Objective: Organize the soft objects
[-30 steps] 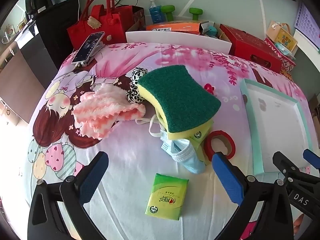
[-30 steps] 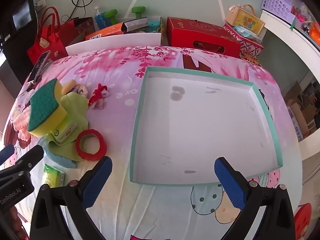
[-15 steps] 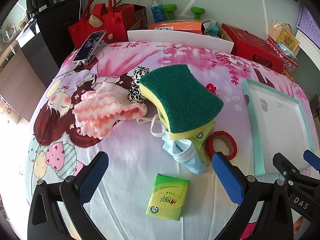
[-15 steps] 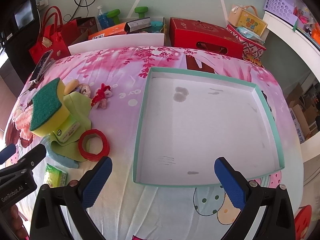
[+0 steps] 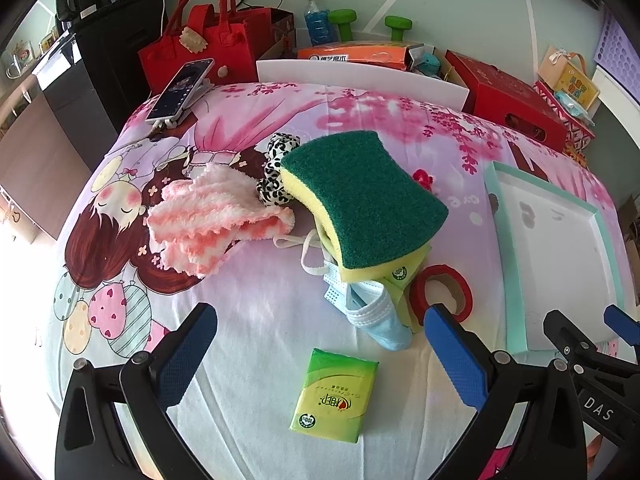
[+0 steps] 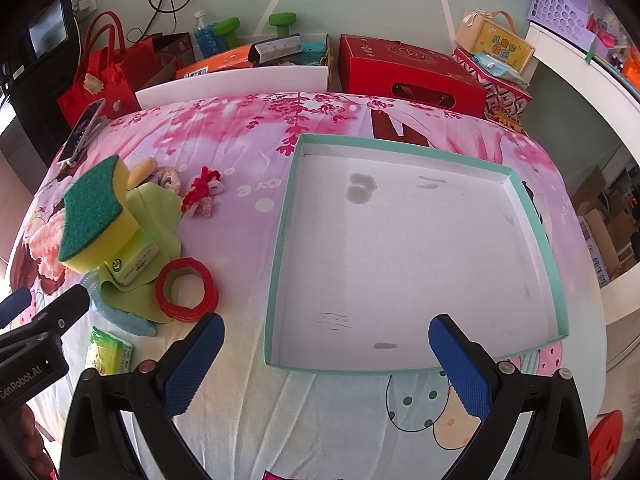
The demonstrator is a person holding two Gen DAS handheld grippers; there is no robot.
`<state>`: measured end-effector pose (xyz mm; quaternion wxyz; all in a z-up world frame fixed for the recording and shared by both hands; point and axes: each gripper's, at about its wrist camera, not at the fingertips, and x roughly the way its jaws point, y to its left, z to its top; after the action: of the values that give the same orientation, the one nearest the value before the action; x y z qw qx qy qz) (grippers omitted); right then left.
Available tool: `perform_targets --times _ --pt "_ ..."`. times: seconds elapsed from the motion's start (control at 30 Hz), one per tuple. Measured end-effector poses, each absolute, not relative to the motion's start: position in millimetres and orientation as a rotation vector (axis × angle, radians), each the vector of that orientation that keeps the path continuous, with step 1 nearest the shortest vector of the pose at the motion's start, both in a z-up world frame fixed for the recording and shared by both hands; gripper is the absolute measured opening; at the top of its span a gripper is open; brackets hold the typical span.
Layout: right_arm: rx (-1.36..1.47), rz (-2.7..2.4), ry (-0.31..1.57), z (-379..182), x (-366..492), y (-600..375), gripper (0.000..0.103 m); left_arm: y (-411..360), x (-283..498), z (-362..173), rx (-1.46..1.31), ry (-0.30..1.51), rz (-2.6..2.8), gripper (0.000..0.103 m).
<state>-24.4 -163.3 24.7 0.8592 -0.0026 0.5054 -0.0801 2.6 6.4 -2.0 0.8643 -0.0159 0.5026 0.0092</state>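
The left gripper (image 5: pixel 320 356), with blue ribbed pads on black arms, hangs with its jaws spread wide and nothing between them, just above the near edge of the cartoon-printed bedsheet (image 5: pixel 248 312). Directly ahead of it lies a flat green tissue packet (image 5: pixel 335 396). Just beyond that sits a heap: a crumpled pale-blue face mask (image 5: pixel 374 316), and over it a yellow sponge with a dark green scouring top (image 5: pixel 364 212) resting on what looks like a second small packet, though the pile hides most of it. A fluffy pink-and-white cloth (image 5: pixel 208 228) lies to the left, a red ring (image 5: pixel 442 292) to the right.

The right gripper (image 6: pixel 326 364) is likewise wide open and empty, poised over the near rim of the shallow white tray with a teal border (image 6: pixel 280 248), which holds nothing.

Sorting has evidently not started. The likely next move is lowering the left gripper onto the tissue packet, closing across its narrow sides, then carrying it right into the tray.
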Motion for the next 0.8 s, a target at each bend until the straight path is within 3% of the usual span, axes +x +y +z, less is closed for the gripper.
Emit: perform_targets --times 0.8 --pt "-0.007 -0.168 1.064 24.4 -23.8 -163.0 0.103 3.8 2.9 -3.3 -0.034 1.056 0.018 0.103"
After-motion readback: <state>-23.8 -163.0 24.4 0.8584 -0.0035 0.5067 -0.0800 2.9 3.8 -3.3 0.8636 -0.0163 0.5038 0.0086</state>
